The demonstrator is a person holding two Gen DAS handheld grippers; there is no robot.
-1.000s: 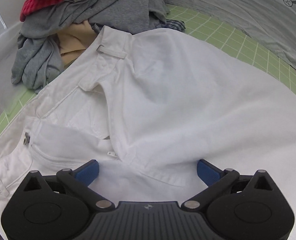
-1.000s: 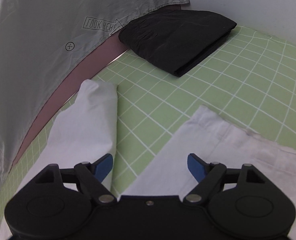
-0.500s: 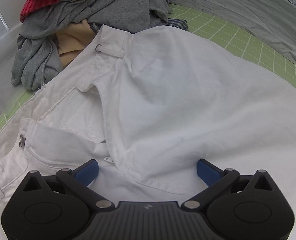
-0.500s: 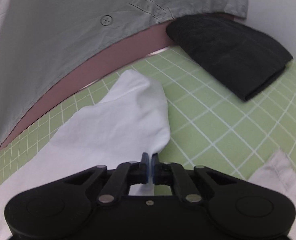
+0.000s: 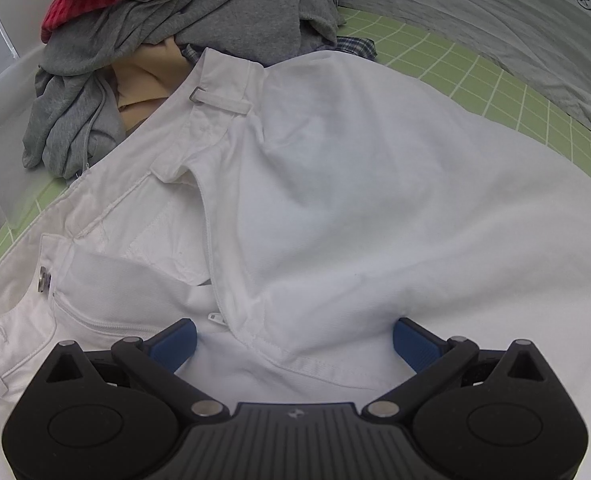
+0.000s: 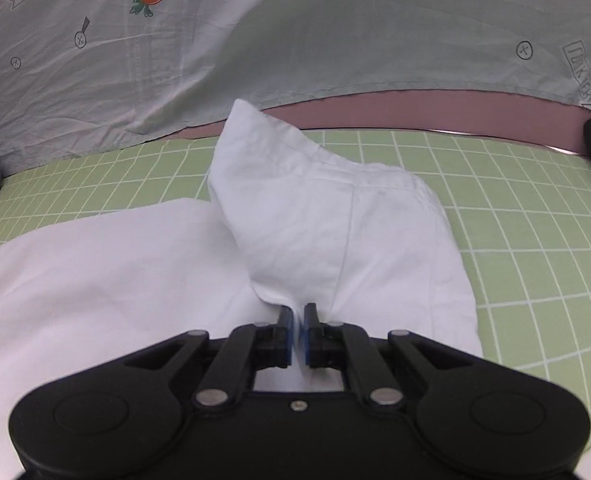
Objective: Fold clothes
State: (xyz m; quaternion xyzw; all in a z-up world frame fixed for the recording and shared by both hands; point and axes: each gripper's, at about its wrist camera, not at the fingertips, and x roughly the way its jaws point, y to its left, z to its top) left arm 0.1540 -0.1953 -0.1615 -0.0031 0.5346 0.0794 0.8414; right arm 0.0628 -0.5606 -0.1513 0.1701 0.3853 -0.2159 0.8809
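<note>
In the left wrist view, the left gripper [image 5: 294, 338] hangs over the crotch of the white trousers [image 5: 335, 200], its jaws wide apart with cloth between them but the pads not pressing on it. The trousers lie spread on the green gridded surface [image 5: 475, 76], the fly open and the waistband toward a pile of unfolded clothes [image 5: 175, 28].

In the right wrist view, the right gripper [image 6: 299, 330] has its jaws nearly together, clamped on a pinch of the trouser leg [image 6: 327, 232], which rises in a bunched peak over the green surface. The jaws have just been opening a little, with cloth still between them.

The risk seems to lie in that slackened pinch: the fabric could slip out mid-fold and the leg drop crooked. With the left jaws not pressing, the waist may also drag along and wrinkle.
</note>
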